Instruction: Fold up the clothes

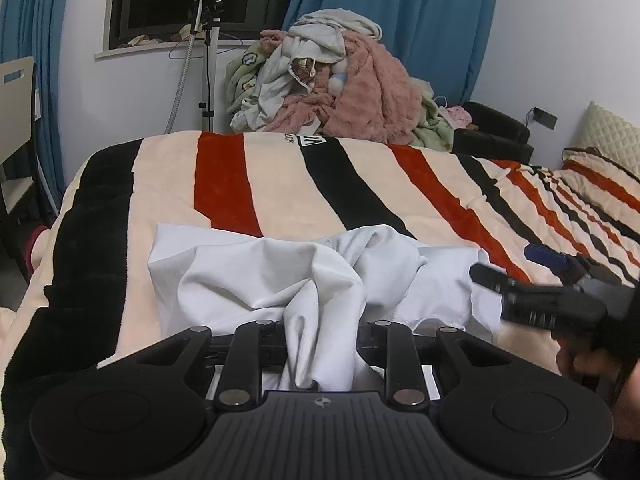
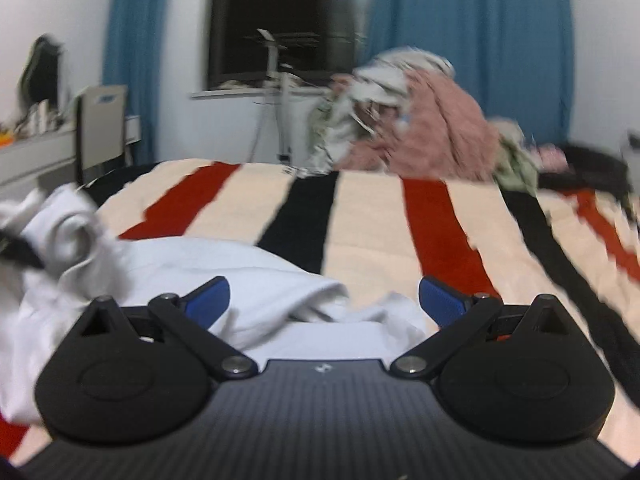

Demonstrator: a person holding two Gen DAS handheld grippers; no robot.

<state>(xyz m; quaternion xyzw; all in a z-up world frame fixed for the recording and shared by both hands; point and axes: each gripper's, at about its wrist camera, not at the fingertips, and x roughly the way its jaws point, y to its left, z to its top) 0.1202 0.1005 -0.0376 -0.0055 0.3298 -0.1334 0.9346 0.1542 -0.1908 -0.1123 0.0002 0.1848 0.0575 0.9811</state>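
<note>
A soft, crumpled white garment (image 1: 280, 276) lies on the near side of the fleecy striped bed (image 1: 280, 184). The left gripper (image 1: 320, 344) pinches a bunched fold. The right gripper (image 2: 324, 300) gapes wide over the cloth's right edge.

Both views are taken low and close over the striped bed (image 1: 280, 184), aimed at the window wall; the white garment (image 1: 304, 272) and clothes pile (image 2: 420, 120) are shared.
</note>
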